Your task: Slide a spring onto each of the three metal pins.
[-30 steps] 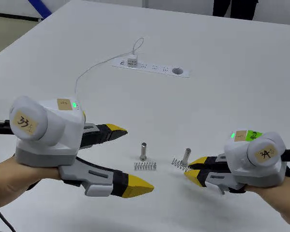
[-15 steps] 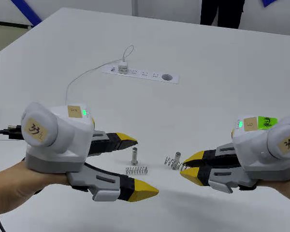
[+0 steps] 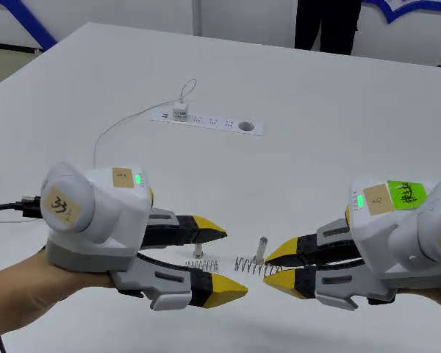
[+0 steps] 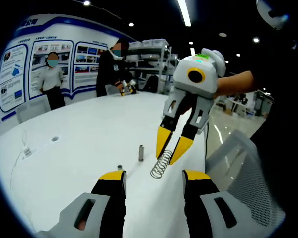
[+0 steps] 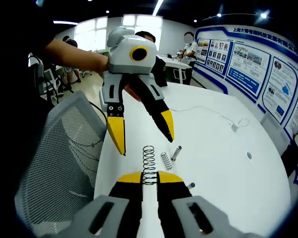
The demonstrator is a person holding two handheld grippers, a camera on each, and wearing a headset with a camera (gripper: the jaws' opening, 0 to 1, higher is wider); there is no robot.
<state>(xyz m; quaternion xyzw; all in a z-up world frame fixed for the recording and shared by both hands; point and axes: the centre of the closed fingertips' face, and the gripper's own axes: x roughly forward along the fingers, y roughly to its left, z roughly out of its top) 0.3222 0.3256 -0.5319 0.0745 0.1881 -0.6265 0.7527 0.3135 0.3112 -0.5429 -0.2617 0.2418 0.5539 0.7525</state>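
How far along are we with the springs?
Done: nothing yet; one pin and a second pin stand bare. In hand: right gripper shut on a spring, left gripper open. Left: seat it, then the loose spring on the table.

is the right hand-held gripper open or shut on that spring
Shut. The right hand-held gripper pinches one end of the spring between its yellow tips; the coils stick out beyond them.

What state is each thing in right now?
left gripper: open, empty.
right gripper: shut on held spring.
held spring: clamped by one end, on no pin.
loose spring: lying flat on the table.
pin by right gripper: upright, bare.
pin by left gripper: upright, bare.
power strip: one adapter plugged in.
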